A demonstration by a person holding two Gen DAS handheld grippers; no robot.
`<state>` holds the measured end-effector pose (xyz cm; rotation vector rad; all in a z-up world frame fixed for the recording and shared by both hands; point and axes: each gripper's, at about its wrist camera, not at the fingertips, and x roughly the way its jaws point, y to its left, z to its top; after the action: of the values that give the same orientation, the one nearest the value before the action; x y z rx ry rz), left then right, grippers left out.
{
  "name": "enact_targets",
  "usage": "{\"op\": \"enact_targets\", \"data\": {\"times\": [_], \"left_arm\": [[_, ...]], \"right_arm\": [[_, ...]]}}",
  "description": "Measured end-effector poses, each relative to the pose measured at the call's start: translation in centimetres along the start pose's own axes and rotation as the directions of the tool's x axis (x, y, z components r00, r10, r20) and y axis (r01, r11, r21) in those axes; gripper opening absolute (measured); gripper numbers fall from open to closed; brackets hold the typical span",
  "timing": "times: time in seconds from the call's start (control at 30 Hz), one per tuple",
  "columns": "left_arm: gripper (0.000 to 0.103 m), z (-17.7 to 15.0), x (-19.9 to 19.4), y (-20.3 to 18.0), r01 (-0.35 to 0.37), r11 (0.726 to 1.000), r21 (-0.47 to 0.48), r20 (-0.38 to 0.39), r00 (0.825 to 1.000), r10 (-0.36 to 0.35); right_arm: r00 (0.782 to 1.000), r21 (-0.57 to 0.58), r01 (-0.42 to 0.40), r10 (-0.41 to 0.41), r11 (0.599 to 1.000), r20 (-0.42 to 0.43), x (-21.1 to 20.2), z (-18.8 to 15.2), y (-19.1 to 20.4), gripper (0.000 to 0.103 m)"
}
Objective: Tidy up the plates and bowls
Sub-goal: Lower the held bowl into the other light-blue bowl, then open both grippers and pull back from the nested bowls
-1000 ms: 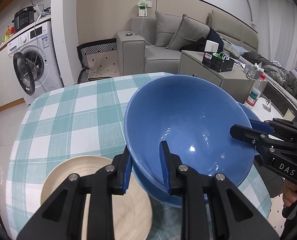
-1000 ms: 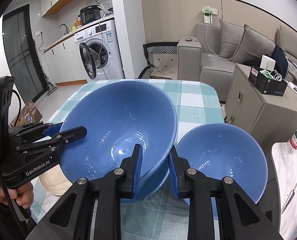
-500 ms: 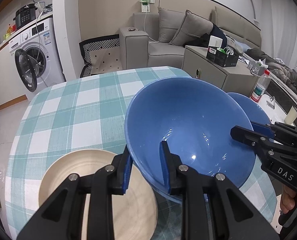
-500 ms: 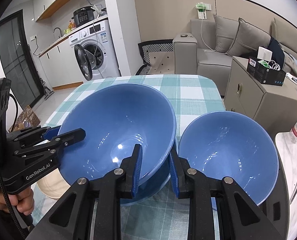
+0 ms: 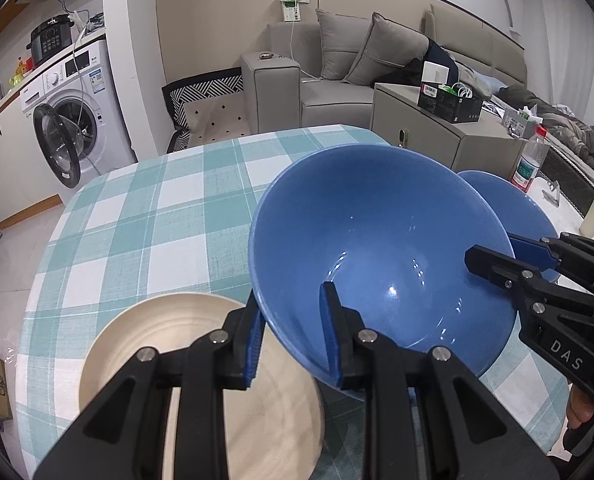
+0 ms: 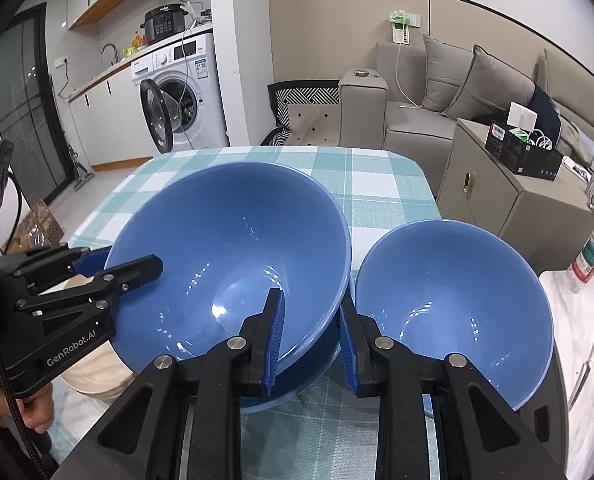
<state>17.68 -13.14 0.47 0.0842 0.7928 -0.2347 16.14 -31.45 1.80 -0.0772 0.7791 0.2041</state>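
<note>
A large blue bowl point(image 5: 377, 240) point(image 6: 233, 248) hangs tilted over another blue bowl point(image 6: 297, 380) that stands on the checked table point(image 5: 137, 220). My left gripper point(image 5: 293, 332) is shut on its near rim, one pad inside and one outside. My right gripper point(image 6: 311, 336) is shut on the opposite rim in the same way. Each gripper shows in the other's view: the right gripper point(image 5: 517, 256) and the left gripper point(image 6: 117, 268). A smaller blue bowl point(image 6: 449, 300) point(image 5: 509, 208) stands to the right. A cream plate point(image 5: 157, 344) point(image 6: 93, 376) lies to the left.
The table's right edge runs just past the smaller bowl. Beyond it stand a beige cabinet point(image 6: 509, 188) and a white counter with a plastic bottle point(image 6: 593, 252) point(image 5: 527, 164). A washing machine point(image 6: 177, 92) and a sofa point(image 5: 337, 68) lie further back.
Both grippers keep their hold. The held bowl has sunk a little toward the bowl under it, and less of the lower bowl shows.
</note>
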Motion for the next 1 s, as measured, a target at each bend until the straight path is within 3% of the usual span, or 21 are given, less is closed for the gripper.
{"op": "enact_targets", "data": {"times": [0.7,0.83,1.0], "left_arm": [[0.028,-0.5,0.6,0.0,0.005,1.000,0.008,-0.033,0.999,-0.004],[0.047,-0.6,0.7,0.1,0.022,1.000,-0.002,-0.037,0.999,-0.022],[0.055,-0.4,0.6,0.5,0.021,0.999,-0.023,-0.042,0.999,-0.022]], "right_arm": [[1.000,-0.026,0.018,-0.019,0.999,-0.012,0.4,-0.5,0.2,0.031],[1.000,-0.001,0.008,-0.008,1.000,-0.006,0.4,-0.6,-0.4,0.038],[1.000,0.042,-0.024,0.024,0.999,0.007,0.0,-0.8,-1.4,0.040]]}}
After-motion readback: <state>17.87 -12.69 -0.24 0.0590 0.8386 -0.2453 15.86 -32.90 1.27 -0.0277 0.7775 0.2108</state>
